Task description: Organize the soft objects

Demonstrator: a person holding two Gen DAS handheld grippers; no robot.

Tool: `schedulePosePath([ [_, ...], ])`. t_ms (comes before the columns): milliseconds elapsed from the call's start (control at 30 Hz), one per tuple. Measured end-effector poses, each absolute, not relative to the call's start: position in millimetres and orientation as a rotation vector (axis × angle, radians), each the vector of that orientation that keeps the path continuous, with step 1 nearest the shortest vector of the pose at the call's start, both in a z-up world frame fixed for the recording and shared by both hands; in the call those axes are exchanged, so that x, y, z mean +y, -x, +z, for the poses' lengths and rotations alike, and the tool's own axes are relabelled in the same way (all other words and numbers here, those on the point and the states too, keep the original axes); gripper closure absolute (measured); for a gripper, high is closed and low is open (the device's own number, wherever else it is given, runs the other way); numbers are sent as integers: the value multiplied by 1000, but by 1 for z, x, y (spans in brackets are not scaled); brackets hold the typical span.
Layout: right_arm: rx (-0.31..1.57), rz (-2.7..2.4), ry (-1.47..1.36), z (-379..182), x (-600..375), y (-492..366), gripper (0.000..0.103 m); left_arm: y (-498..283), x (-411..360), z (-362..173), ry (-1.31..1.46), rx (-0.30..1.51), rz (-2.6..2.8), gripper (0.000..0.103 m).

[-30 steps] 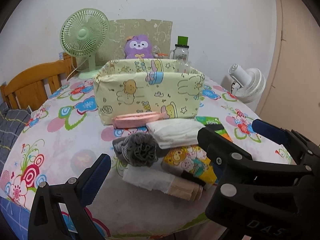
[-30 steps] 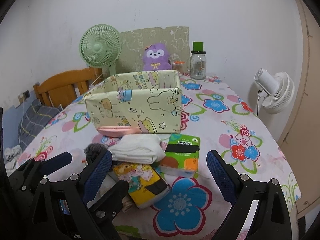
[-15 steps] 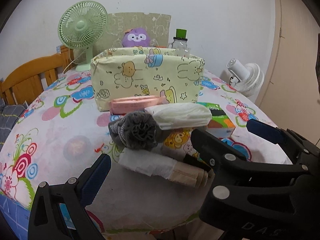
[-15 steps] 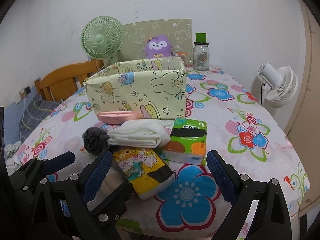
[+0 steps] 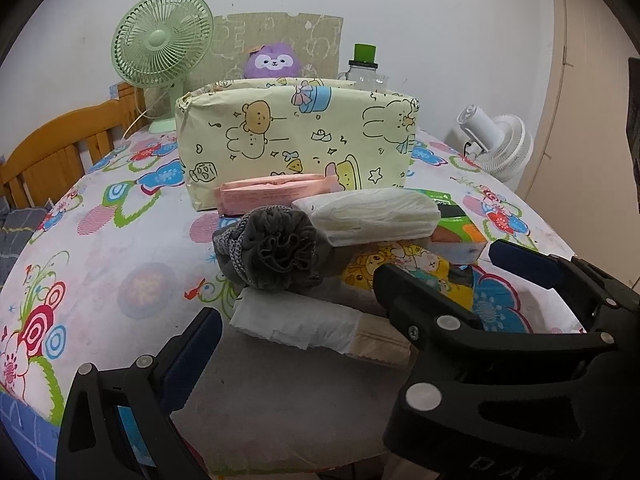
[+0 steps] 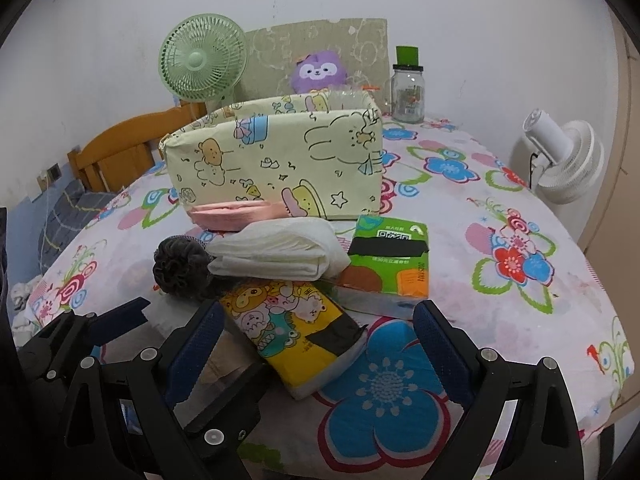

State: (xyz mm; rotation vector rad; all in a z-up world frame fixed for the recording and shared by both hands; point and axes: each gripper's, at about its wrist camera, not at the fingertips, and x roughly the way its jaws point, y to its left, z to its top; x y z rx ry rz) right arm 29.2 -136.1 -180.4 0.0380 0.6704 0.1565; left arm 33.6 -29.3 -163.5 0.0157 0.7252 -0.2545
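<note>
Sitting toward the back of your table (image 6: 560,264), the pale yellow fabric bin (image 6: 280,160) with cartoon animals shows only its outer walls, so you cannot tell what it holds. A glass jar (image 6: 408,92) stands behind it, contents unclear. The soft things lie in a heap in front of the bin: a pink pack (image 5: 272,196) against its wall, a white folded pack (image 5: 372,212), a grey scrubby puff (image 5: 276,248), a green tissue pack (image 6: 392,264), a yellow cartoon tissue pack (image 6: 296,332) and a white-and-beige roll (image 5: 316,328). Your left gripper (image 5: 296,332) hangs spread wide, empty, just before the roll. Your right gripper (image 6: 316,344) is also spread, the yellow pack lying between its fingers (image 6: 440,348), untouched.
</note>
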Motion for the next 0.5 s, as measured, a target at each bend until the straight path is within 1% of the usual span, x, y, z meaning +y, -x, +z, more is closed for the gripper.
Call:
schedulePosePath([
  [267, 731, 165, -54, -190, -133, -40, 6, -39, -31, -168, -22, 742, -238, 2],
  [500, 736, 161, -72, -194, -135, -43, 6, -41, -33, -170, -36, 738, -223, 3],
])
